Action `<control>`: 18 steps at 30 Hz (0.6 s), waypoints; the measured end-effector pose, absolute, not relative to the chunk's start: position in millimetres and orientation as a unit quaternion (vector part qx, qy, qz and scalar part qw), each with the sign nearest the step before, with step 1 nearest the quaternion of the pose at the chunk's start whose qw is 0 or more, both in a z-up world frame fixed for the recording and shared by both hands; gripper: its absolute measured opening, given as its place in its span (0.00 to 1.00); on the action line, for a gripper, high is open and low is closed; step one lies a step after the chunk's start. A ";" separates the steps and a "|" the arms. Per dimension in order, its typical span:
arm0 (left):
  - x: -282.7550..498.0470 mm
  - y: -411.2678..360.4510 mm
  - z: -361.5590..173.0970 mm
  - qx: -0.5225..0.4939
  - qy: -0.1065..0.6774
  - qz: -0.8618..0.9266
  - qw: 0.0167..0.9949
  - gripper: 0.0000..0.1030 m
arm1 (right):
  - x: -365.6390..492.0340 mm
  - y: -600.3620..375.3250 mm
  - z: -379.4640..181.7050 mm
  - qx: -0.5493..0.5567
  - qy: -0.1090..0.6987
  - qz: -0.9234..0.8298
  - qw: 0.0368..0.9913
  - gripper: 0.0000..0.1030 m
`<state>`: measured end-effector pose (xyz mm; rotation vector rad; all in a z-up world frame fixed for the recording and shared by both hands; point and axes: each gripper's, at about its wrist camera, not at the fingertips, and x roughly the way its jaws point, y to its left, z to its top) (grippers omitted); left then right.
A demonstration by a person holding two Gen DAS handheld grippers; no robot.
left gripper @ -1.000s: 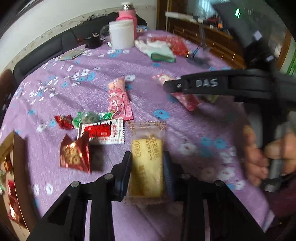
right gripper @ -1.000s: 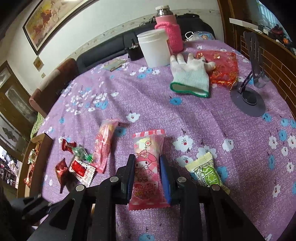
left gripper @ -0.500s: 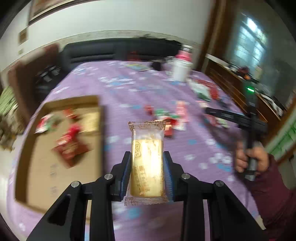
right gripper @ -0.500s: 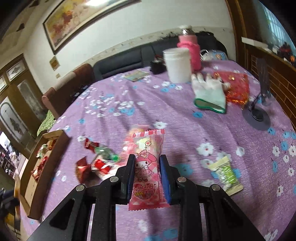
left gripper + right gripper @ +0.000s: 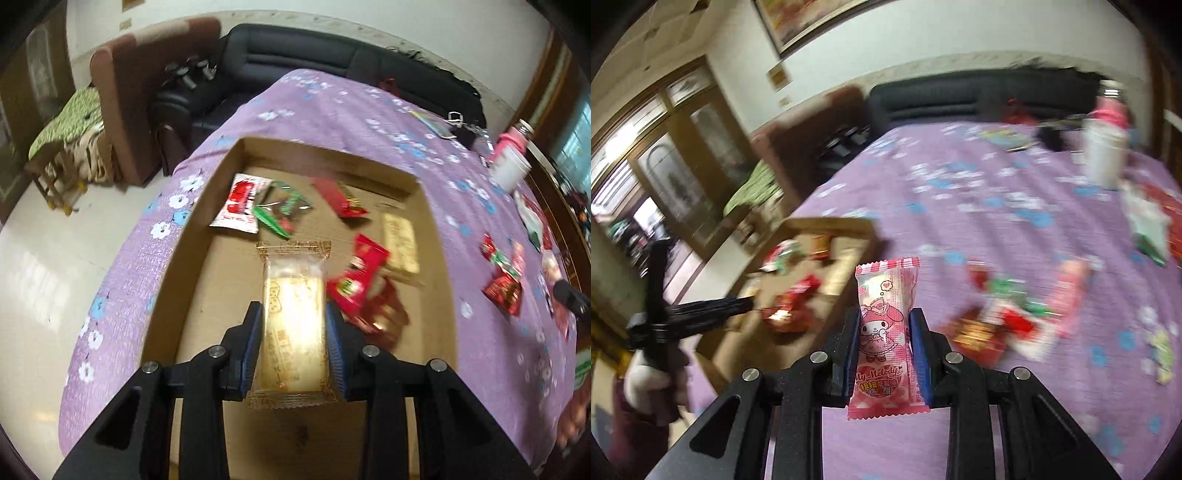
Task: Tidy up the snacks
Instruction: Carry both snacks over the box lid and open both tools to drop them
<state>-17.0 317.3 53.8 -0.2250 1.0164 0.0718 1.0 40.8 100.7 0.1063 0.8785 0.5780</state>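
Red, green and white snack packets are seen scattered in a cardboard box (image 5: 436, 236) on a purple floral tablecloth (image 5: 332, 107), with more packets (image 5: 1004, 317), a white jar (image 5: 1102, 155) and a glove (image 5: 1148, 225) lying beyond. A pale yellow biscuit pack (image 5: 294, 317), clear-topped, is clamped in the left gripper (image 5: 294, 332) above the box. A pink My Melody candy (image 5: 884, 332) is gripped by the right gripper (image 5: 884, 350) over the cloth, just beside the box.

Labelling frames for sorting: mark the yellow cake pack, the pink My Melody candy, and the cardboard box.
yellow cake pack (image 5: 293, 325), left wrist view, mid wrapper.
pink My Melody candy (image 5: 884, 328), right wrist view, printed character.
cardboard box (image 5: 221, 280), left wrist view, bare floor.
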 end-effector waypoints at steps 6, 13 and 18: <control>-1.0 338.7 38.6 -0.151 0.491 0.040 0.857 0.34 | 40.5 144.5 84.4 0.011 0.457 0.313 0.833 0.28; -53.3 354.4 71.4 -0.181 0.435 0.025 0.882 0.67 | 84.1 226.1 48.3 -0.032 0.486 0.318 0.813 0.33; -89.4 360.2 89.3 -0.199 0.395 0.022 0.896 0.74 | 86.1 222.1 45.5 -0.014 0.486 0.315 0.815 0.35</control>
